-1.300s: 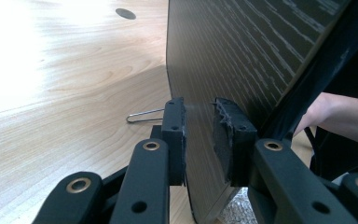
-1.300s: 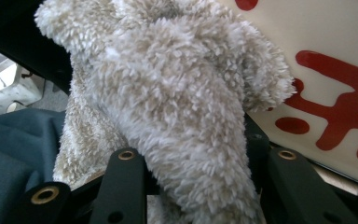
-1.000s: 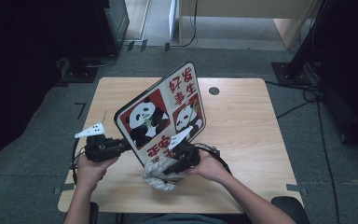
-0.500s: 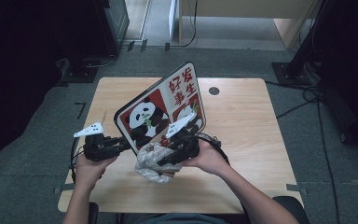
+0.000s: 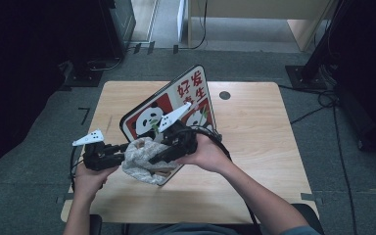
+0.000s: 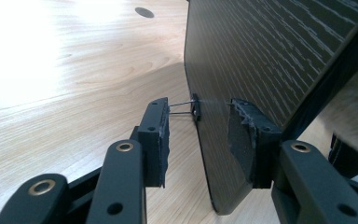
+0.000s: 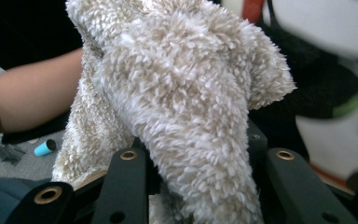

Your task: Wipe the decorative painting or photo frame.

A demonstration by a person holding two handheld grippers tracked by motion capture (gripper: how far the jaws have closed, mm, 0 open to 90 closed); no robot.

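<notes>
Nearest the person's side of the table (image 5: 254, 196), the left gripper (image 5: 120, 152) stands at the lower edge of the tilted panda board (image 5: 196, 90); in the left gripper view its jaws have just been opening and now straddle that dark edge with a gap on either side, pressing nothing. Just beyond it, the right gripper (image 5: 156, 159) is clamped on a fluffy cream cloth (image 5: 139, 161), bunched thick between its jaws in the right gripper view and lifted against the board's printed face, probably so the cloth can wipe it. Farther off, the board leans up and away over the tabletop. No containers are visible here.
</notes>
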